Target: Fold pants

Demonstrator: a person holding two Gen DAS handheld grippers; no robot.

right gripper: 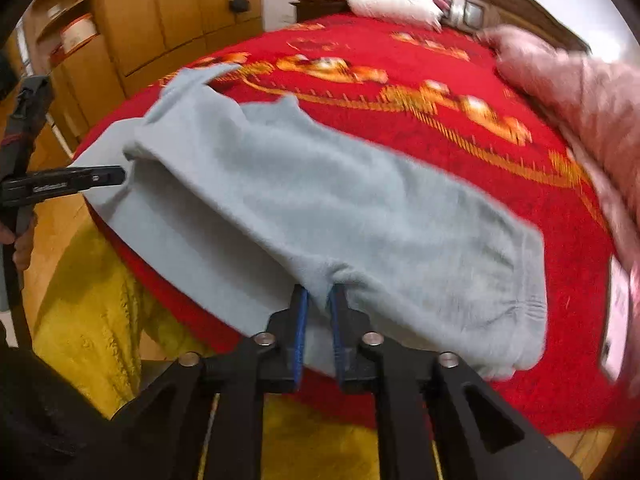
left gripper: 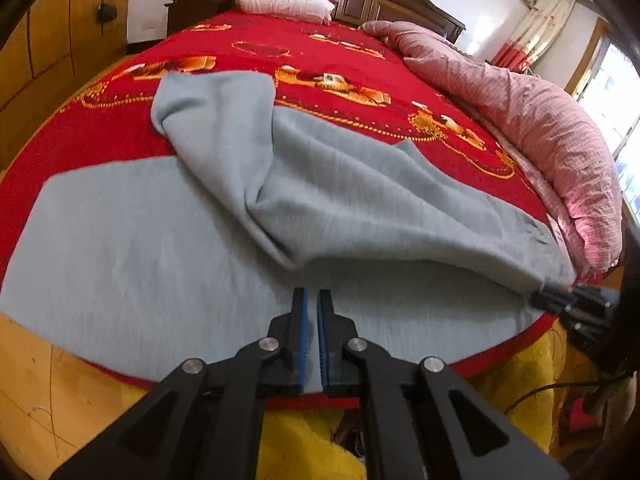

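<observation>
Left jaws: the left gripper is hovering low over the flat lower layer of cloth at the near bed edge, its blue-padded fingers standing nearly together with only a thin slit between them and nothing caught in it.
Right jaws: the right gripper is pinching a gathered fold of the grey sweatpants between its blue pads, the cloth bunching into the narrow gap.
Right gripper from the left view: its black tip is showing at the right edge, clamped onto the cuffed end of the raised leg.
Left gripper from the right view: it is appearing side-on at the left, near the other end of the fold.
Sweatpants: they are lying across the near part of the red blanket, one part spread flat, a leg draping over it in a loose roll with the ribbed cuff toward the right.
Blanket: it is covering the bed, patterned in orange and gold.
Pink quilt: it is bunching along the far right side of the bed.
Pillows: they are stacking at the headboard.
Yellow cover: it is hanging below the bed edge.
Wooden wardrobe: it is standing to the left.
</observation>
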